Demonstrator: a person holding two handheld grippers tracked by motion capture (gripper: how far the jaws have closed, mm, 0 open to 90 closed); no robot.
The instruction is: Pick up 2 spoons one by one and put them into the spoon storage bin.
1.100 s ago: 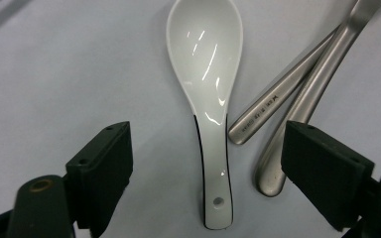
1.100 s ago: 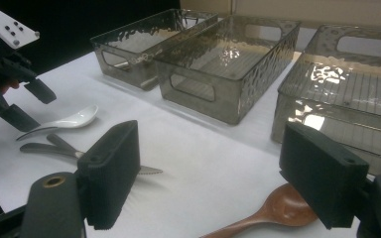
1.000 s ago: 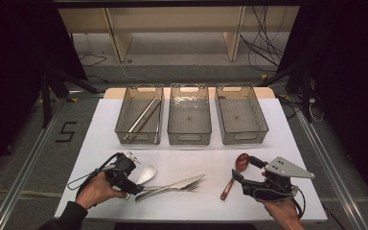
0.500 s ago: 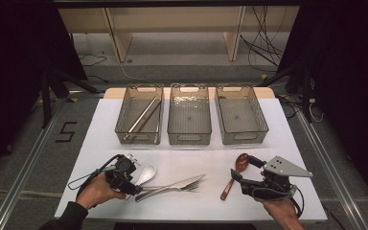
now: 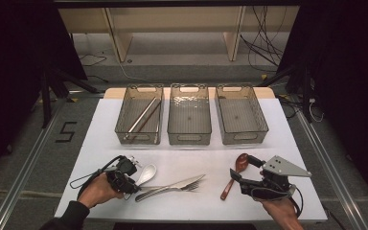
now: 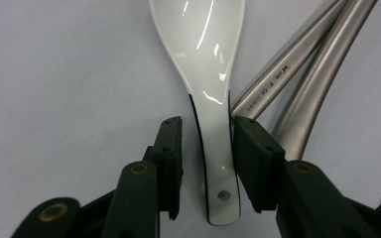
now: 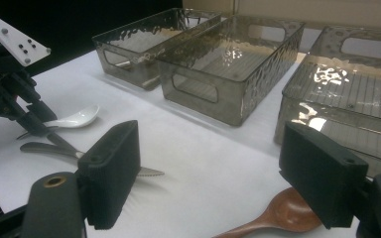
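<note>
A white ceramic spoon lies on the white table with its handle between the jaws of my left gripper. The jaws have just been closing. The right pad is at the handle's edge, and a thin gap remains at the left pad. Beside the spoon lie a steel knife and fork, whose handles run next to the right jaw. My right gripper stands open low over the table, straddling a brown wooden spoon without touching it.
Three clear plastic trays stand in a row at the back. The left tray holds long metal sticks; the middle tray and the right tray look bare. The table's front edge is close under both hands.
Both hands have stayed where they were. The left gripper's jaws look slightly narrower around the white spoon's handle. Nothing on the table has shifted.
</note>
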